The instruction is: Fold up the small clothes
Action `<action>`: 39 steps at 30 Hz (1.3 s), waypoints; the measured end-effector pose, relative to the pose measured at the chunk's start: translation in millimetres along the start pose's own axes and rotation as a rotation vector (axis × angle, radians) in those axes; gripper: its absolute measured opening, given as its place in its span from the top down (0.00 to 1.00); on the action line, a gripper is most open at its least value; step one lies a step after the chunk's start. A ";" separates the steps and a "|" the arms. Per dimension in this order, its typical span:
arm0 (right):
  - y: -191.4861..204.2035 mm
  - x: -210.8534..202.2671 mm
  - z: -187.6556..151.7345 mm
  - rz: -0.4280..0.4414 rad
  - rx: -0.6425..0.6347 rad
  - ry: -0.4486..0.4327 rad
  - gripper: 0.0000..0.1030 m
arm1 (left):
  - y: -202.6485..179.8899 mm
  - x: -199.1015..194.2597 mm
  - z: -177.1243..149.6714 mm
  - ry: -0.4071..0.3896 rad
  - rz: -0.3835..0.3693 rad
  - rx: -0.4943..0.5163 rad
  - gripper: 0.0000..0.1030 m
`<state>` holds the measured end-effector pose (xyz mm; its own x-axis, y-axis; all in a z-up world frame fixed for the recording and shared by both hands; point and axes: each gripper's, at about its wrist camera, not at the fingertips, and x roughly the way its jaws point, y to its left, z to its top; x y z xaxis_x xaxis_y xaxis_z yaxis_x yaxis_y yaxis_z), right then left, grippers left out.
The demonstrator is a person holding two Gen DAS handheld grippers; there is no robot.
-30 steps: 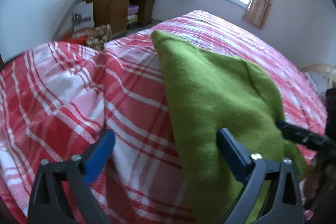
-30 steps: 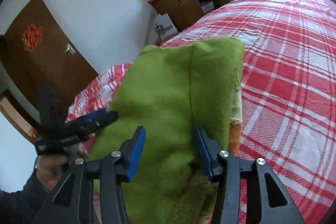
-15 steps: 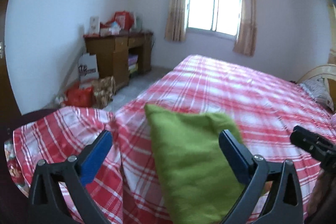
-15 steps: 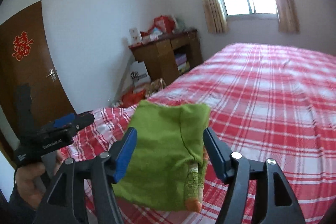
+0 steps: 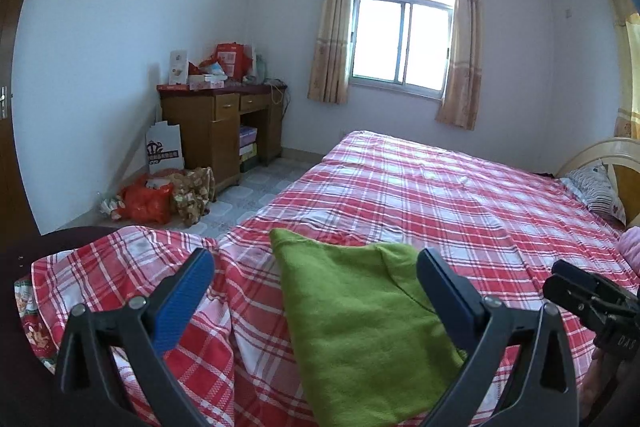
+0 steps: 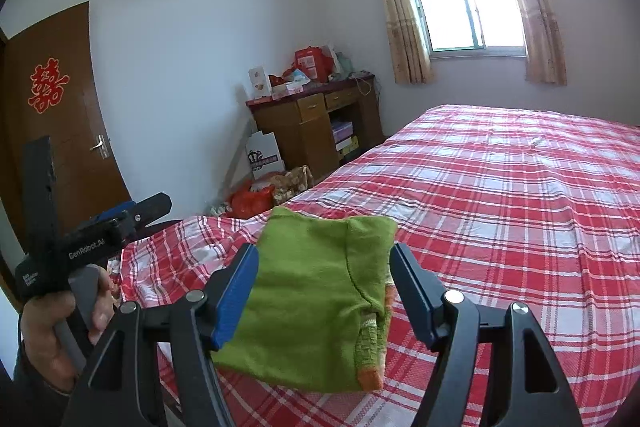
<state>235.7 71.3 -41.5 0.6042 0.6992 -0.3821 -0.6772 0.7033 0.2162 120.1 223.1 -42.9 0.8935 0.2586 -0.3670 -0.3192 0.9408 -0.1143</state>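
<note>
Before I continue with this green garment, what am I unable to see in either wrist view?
- Green garment, left wrist view: near end cut off by the bottom edge; the open left tongs cover its right side.
- Same garment, right wrist view: left edge hidden behind an open right tongs finger.
- Underside and inner layers: hidden against the bed.
- Print on the white bag: too small.

Both wrist cameras look forward past their fingers (image 5: 444, 291) (image 6: 412, 287), low over the bed (image 5: 460, 187) (image 6: 520, 187), sharing the green cloth (image 5: 360, 327) (image 6: 316, 295) ahead.
</note>
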 end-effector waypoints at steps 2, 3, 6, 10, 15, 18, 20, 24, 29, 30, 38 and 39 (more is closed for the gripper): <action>-2.2 -0.4 -0.3 -0.002 0.006 -0.002 0.33 | -0.1 0.6 -0.3 0.000 0.004 0.002 0.00; -3.1 0.0 -0.7 -0.004 0.009 -0.001 0.33 | -0.2 0.4 -1.1 0.002 0.003 0.003 0.00; -3.5 2.2 -2.0 -0.004 0.015 0.006 0.33 | 1.1 1.3 -1.5 0.007 0.002 -0.001 0.00; -3.8 3.1 -3.2 -0.001 0.019 0.011 0.33 | 1.1 1.8 -2.2 0.011 0.005 -0.002 0.00; -5.8 3.5 -3.9 0.000 0.028 0.011 0.33 | 0.8 1.8 -2.2 0.010 0.004 0.000 0.00; -7.2 1.8 -3.6 0.001 0.033 0.008 0.33 | 0.9 2.2 -2.3 0.012 0.005 0.000 0.00; -7.9 1.1 -3.3 0.001 0.034 0.006 0.33 | 0.7 1.9 -2.3 0.011 0.004 0.000 0.00; -8.7 1.3 -3.7 0.002 0.038 0.008 0.33 | 0.8 2.3 -3.3 0.012 0.001 -0.002 0.00; -7.8 1.9 -4.6 0.003 0.041 0.012 0.33 | 0.9 2.7 -3.1 0.013 0.000 -0.002 0.00; -8.0 1.6 -5.0 0.004 0.041 0.012 0.32 | 1.3 2.7 -2.9 0.012 0.000 -0.002 0.00; -7.0 0.1 -5.1 -0.001 0.040 0.006 0.32 | -2.2 4.5 -7.0 0.013 -0.008 0.010 0.00; -7.4 -0.8 -4.9 -0.002 0.040 0.001 0.32 | -3.2 4.7 -7.2 0.014 -0.008 0.013 0.00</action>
<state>238.2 64.9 -47.2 0.6050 0.6977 -0.3837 -0.6585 0.7093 0.2514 123.0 219.7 -51.0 0.8914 0.2478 -0.3794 -0.3077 0.9456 -0.1053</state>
